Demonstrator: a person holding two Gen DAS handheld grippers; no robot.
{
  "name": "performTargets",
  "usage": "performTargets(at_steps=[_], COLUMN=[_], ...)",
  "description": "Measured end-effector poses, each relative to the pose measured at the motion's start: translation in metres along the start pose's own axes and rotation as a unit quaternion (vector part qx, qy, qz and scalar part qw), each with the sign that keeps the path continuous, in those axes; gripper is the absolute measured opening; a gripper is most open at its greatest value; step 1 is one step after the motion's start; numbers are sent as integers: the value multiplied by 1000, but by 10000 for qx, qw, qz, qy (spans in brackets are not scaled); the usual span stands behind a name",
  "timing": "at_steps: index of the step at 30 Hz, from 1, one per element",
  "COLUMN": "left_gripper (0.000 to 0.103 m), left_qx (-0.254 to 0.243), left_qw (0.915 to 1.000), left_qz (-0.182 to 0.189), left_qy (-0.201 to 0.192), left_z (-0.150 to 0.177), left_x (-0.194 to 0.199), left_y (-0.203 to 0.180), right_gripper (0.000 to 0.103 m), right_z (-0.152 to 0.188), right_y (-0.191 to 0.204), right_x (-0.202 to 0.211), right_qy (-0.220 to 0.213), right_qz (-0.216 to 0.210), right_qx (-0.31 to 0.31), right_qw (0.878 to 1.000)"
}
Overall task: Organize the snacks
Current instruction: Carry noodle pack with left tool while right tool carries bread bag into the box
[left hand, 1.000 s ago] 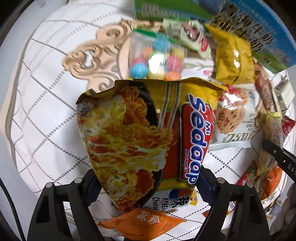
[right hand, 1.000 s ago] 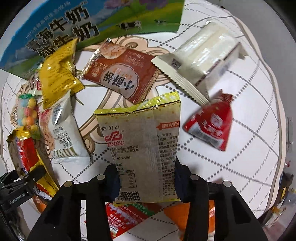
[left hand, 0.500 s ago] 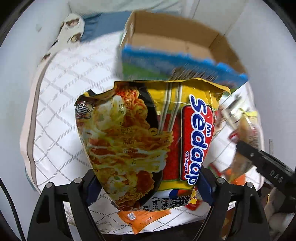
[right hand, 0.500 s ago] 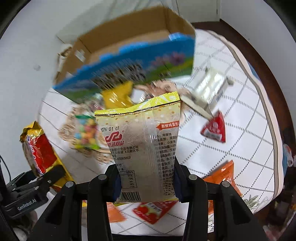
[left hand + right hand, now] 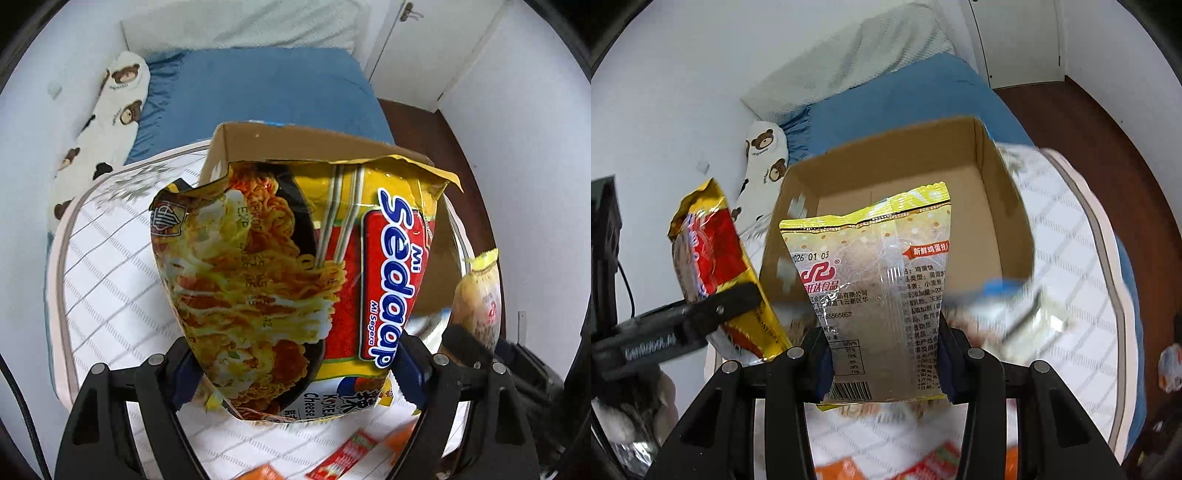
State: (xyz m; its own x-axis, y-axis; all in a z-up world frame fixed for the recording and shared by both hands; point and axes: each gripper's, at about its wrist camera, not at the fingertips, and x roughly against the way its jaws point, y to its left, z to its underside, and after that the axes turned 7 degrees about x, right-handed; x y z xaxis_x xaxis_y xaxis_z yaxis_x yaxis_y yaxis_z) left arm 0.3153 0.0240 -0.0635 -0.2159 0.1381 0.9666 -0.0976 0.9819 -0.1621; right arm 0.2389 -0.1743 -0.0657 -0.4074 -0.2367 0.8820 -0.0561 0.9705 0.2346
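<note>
My left gripper (image 5: 295,373) is shut on a big yellow and red Mi Sedaap noodle packet (image 5: 295,288), held upright above the table. The packet hides most of an open cardboard box (image 5: 295,144) behind it. My right gripper (image 5: 884,363) is shut on a yellow-edged, partly clear egg biscuit packet (image 5: 879,295), raised in front of the same cardboard box (image 5: 993,206), whose brown inside looks bare. In the right wrist view the noodle packet (image 5: 709,266) and the left gripper's finger (image 5: 701,314) show at the left. The biscuit packet (image 5: 478,295) shows at the right in the left wrist view.
The white grid-pattern tablecloth (image 5: 110,288) covers the table below. Red and orange snack packets (image 5: 354,454) lie near its front edge. Behind the box is a bed with a blue sheet (image 5: 266,88) and a bear-print pillow (image 5: 110,107). Dark wood floor (image 5: 1108,147) lies to the right.
Both grippers have risen well above the table with their packets, and the views now take in the open box and the bed. The loose snacks have dropped out of sight below.
</note>
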Motion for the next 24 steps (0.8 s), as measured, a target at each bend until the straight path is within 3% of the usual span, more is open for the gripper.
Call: performTargets(at_steps=[8, 15, 18, 19, 20, 22, 24], left_gripper=[85, 85, 85, 85, 85, 86, 86], left_qx=[45, -30, -46, 7, 34, 15, -34], left_qw=[9970, 9920, 9895, 9881, 9874, 9880, 9883], left_qz=[-159, -312, -266, -245, -192, -212, -294], left_qy=[755, 1222, 1423, 1516, 1569, 1530, 1495], left_z=[-87, -121, -127, -129, -131, -133, -134], left_x=[-96, -155, -172, -179, -184, -191, -195], left_y=[-10, -17, -21, -22, -21, -21, -22], right_gripper=[47, 47, 48, 53, 71, 89, 89], right_z=[-86, -125, -138, -142, -146, -148, -149], right_y=[-19, -36, -43, -46, -48, -50, -55], right_x=[-91, -159, -184, -193, -202, -212, -220], right_qy=[503, 764, 894, 970, 1029, 1086, 1120], right_qz=[131, 339, 240, 193, 198, 255, 308], right_qx=[114, 263, 302, 275, 274, 335, 350], right_qw=[9986, 9962, 9952, 9947, 9941, 9932, 9926])
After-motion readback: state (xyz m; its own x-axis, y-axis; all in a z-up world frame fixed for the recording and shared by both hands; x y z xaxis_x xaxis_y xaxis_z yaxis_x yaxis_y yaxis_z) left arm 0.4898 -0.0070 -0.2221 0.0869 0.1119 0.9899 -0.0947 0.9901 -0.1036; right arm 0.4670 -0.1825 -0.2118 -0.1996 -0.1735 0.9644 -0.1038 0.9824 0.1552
